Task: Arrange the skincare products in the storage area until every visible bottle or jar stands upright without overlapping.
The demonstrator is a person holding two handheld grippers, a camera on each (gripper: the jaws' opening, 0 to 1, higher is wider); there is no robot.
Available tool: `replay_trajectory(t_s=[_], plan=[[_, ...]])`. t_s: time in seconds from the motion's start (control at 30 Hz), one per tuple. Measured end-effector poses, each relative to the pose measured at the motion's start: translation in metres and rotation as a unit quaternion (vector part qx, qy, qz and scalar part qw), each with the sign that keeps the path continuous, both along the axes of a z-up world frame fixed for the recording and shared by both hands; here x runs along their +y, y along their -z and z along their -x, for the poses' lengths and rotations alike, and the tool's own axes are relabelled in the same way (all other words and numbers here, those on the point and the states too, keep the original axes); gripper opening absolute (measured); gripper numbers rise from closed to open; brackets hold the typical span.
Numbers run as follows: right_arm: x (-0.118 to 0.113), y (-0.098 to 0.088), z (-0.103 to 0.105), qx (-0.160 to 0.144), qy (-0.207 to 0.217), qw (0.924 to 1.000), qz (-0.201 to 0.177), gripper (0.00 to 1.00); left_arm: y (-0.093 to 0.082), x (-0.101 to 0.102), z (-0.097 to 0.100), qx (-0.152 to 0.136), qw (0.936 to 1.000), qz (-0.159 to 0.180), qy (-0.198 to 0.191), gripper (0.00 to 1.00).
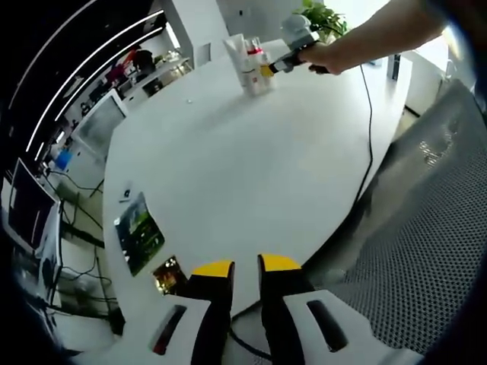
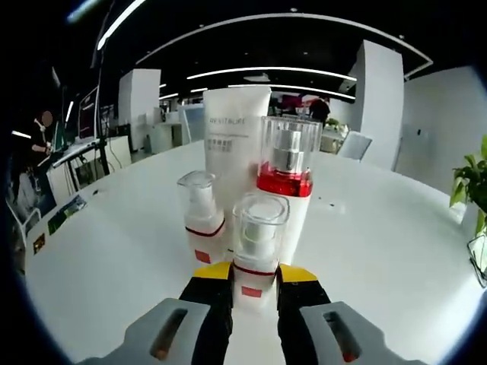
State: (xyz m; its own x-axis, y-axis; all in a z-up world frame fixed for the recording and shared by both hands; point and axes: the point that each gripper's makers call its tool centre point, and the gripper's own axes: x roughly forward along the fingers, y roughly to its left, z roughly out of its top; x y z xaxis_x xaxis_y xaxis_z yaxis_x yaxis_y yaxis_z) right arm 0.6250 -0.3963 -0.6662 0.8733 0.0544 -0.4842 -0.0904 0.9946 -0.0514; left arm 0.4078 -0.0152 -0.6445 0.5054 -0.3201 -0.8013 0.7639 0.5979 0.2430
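Right gripper (image 2: 253, 283) clamped on small front bottle (image 2: 257, 251), upright on white table (image 2: 380, 251). Just behind: short pump bottle (image 2: 202, 220), red-banded tall bottle (image 2: 286, 190), white tube (image 2: 234, 144) (all standing, tightly clustered). Risk: any sideways pull nudging neighbours over. Left gripper (image 1: 245, 275) narrow, empty, well apart at the near edge. Beyond: open-plan office, desks, ceiling light strips.
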Motion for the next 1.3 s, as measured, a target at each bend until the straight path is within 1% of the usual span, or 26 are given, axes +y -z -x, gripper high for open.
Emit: replay_trajectory(t_s=[0.07, 0.17, 0.27, 0.33, 0.4, 0.47, 0.6, 0.73, 0.77, 0.87, 0.97, 1.07, 1.2, 1.27, 1.3], plan=[[-0.001, 0.003, 0.004, 0.004, 0.003, 1.0000, -0.003, 0.15, 0.000, 0.000, -0.001, -0.001, 1.0000, -0.001, 0.000, 0.12], [-0.005, 0.009, 0.010, 0.013, 0.010, 0.9998, -0.008, 0.20, 0.000, 0.001, -0.001, -0.002, 1.0000, 0.000, -0.002, 0.12], [-0.007, 0.010, 0.017, 0.014, 0.015, 0.9997, -0.016, 0.21, 0.000, 0.001, -0.001, 0.000, 1.0000, -0.002, -0.002, 0.12], [-0.007, 0.013, 0.022, 0.023, 0.016, 0.9995, -0.018, 0.23, 0.000, 0.001, -0.001, -0.002, 1.0000, -0.002, -0.002, 0.12], [-0.006, 0.013, 0.028, 0.024, 0.016, 0.9994, -0.017, 0.23, 0.000, 0.001, -0.002, -0.002, 1.0000, -0.001, -0.004, 0.12], [-0.007, 0.013, 0.033, 0.031, 0.017, 0.9992, -0.019, 0.22, 0.000, 0.002, -0.002, -0.003, 1.0000, -0.004, -0.003, 0.12], [-0.007, 0.009, 0.038, 0.033, 0.015, 0.9992, -0.019, 0.22, 0.000, 0.003, -0.001, -0.002, 1.0000, -0.006, -0.003, 0.13], [-0.009, -0.003, 0.036, 0.029, 0.016, 0.9993, -0.017, 0.21, 0.000, 0.003, 0.000, -0.001, 1.0000, -0.009, 0.000, 0.13], [-0.011, -0.006, 0.035, 0.029, 0.016, 0.9994, -0.012, 0.21, 0.000, 0.002, -0.001, -0.003, 1.0000, -0.007, 0.001, 0.13], [-0.016, -0.011, 0.029, 0.028, 0.019, 0.9994, -0.010, 0.21, -0.001, 0.002, 0.000, -0.004, 1.0000, -0.007, 0.002, 0.13], [-0.017, -0.012, 0.025, 0.032, 0.022, 0.9991, -0.019, 0.22, -0.001, 0.001, -0.001, -0.005, 1.0000, -0.006, 0.003, 0.12], [-0.017, -0.011, 0.024, 0.033, 0.024, 0.9990, -0.018, 0.21, -0.002, 0.001, -0.001, -0.005, 1.0000, -0.006, 0.004, 0.12], [-0.016, -0.008, 0.024, 0.037, 0.028, 0.9986, -0.026, 0.22, -0.001, 0.000, 0.000, -0.004, 1.0000, -0.005, 0.005, 0.12], [-0.015, -0.005, 0.025, 0.039, 0.035, 0.9977, -0.043, 0.22, -0.001, 0.001, -0.001, -0.004, 1.0000, -0.005, 0.005, 0.12], [-0.017, -0.004, 0.025, 0.041, 0.037, 0.9977, -0.041, 0.22, -0.001, 0.001, -0.001, -0.003, 1.0000, -0.005, 0.004, 0.12]])
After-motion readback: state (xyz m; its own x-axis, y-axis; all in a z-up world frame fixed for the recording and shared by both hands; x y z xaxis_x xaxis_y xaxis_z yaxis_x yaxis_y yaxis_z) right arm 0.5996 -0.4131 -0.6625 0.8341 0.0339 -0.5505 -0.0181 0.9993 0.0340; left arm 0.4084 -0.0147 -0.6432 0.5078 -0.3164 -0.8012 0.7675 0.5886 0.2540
